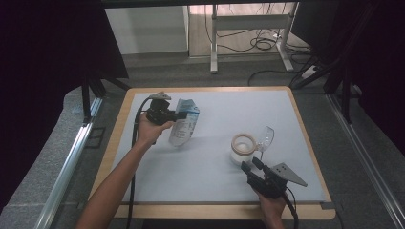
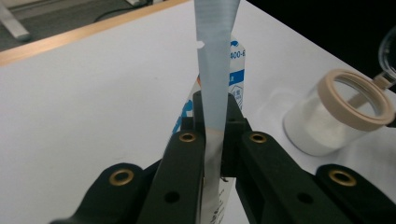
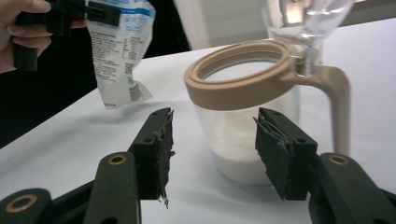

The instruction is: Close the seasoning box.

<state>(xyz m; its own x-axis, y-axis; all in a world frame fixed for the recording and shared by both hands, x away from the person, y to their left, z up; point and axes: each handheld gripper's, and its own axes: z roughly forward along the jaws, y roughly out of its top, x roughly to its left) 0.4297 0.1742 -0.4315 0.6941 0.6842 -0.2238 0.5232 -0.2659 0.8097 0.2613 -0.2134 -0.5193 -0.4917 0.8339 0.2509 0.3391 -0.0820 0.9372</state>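
A white pouch with blue print hangs above the left half of the table, its lower end near the surface. My left gripper is shut on the pouch's flat top edge. To its right stands a clear jar with a tan rim, some white powder in its bottom and a clear hinged lid swung open. My right gripper sits just in front of the jar, jaws open; the jar shows between and beyond the pads, with no contact. The pouch hangs farther off at upper left.
The table is a white mat with a wooden border. Beyond its far edge is grey floor with a desk frame and cables. A metal rail runs along the left side.
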